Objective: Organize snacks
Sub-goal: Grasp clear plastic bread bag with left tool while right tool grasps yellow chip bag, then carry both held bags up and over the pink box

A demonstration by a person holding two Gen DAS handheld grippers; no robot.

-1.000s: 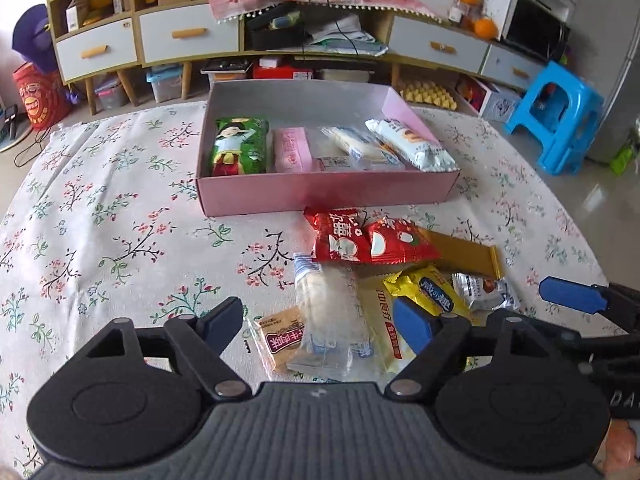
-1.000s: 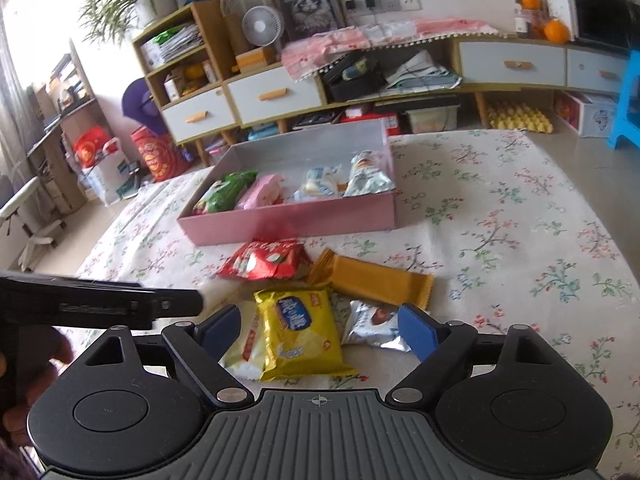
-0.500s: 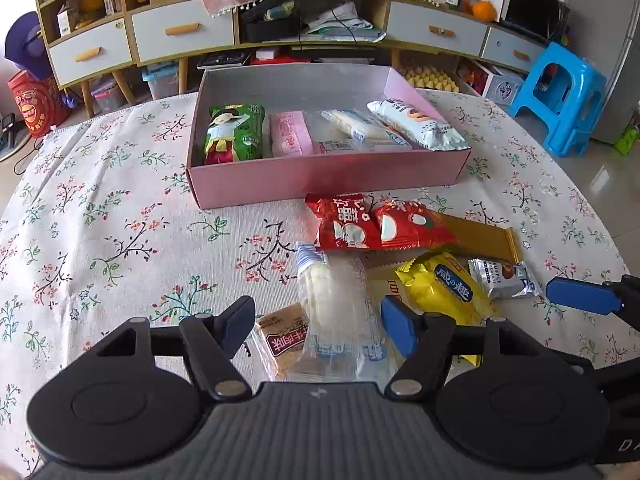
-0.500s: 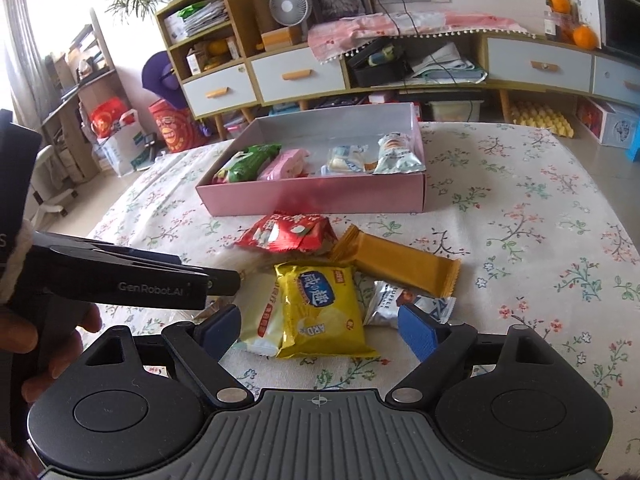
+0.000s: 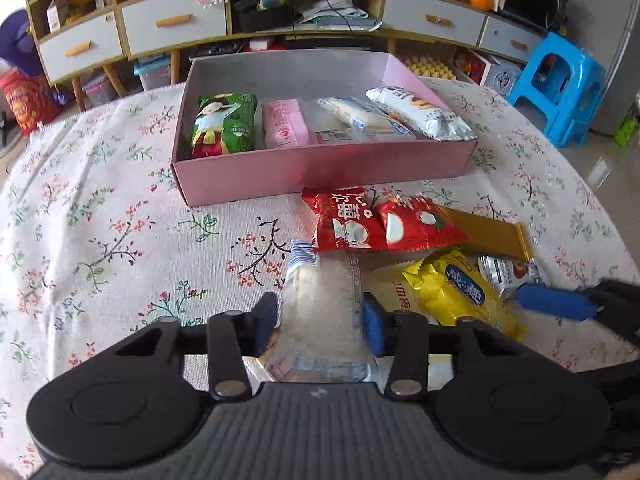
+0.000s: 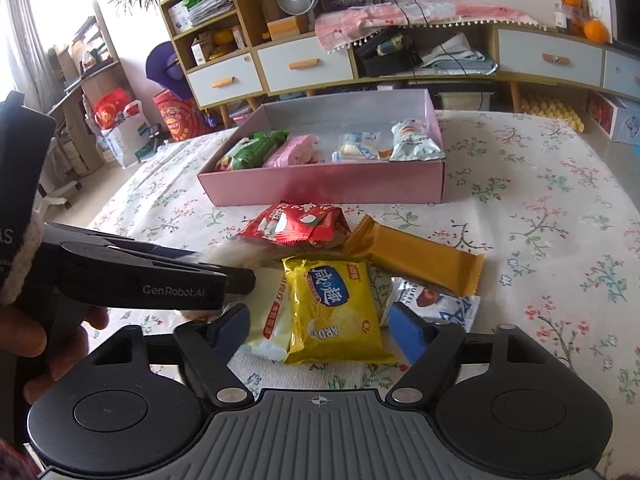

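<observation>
Left gripper (image 5: 320, 316) sits low on the floral tablecloth (image 5: 120, 240), its two fingers closed against the sides of a clear-wrapped pale pastry packet (image 5: 322, 300). Just beyond lie a red foil snack bag (image 5: 376, 224) and the pink cardboard box (image 5: 320, 168).

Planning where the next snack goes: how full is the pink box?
Partly full. The pink box holds four snacks in a row along its near wall; the far half of its floor is bare.

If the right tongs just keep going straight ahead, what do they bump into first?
Probably the yellow chip bag. It lies right between the open right tongs, straight ahead. Past it come the red packet and the pink box, though depth is hard to judge.
</observation>
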